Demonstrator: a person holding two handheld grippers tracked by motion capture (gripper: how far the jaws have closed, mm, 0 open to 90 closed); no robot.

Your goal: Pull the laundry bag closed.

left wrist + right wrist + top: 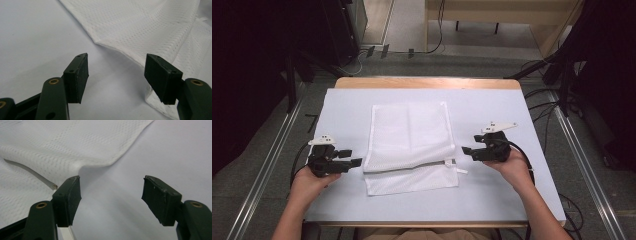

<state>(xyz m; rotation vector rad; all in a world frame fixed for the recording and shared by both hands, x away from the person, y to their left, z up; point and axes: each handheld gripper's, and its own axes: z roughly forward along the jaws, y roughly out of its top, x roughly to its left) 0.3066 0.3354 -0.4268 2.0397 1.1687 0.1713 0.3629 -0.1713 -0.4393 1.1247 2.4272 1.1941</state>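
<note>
A white mesh laundry bag (pixel 410 148) lies mid-table (pixel 492 195), far part folded toward the near edge, likely for a tidy fold. The left gripper (pixel 353 158) and right gripper (pixel 468 145) flank its side edges, jaws spread, pinching nothing, seemingly released

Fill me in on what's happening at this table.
A person sits at a table covered with a pale sheet, holding a two-jaw gripper in each hand. Between them lies a white mesh laundry bag, folded over itself, with its zipper near the fold. The left gripper sits just off the bag's left edge and the right gripper just off its right edge. Both stand open with nothing between the jaws, so the bag rests free.
</note>
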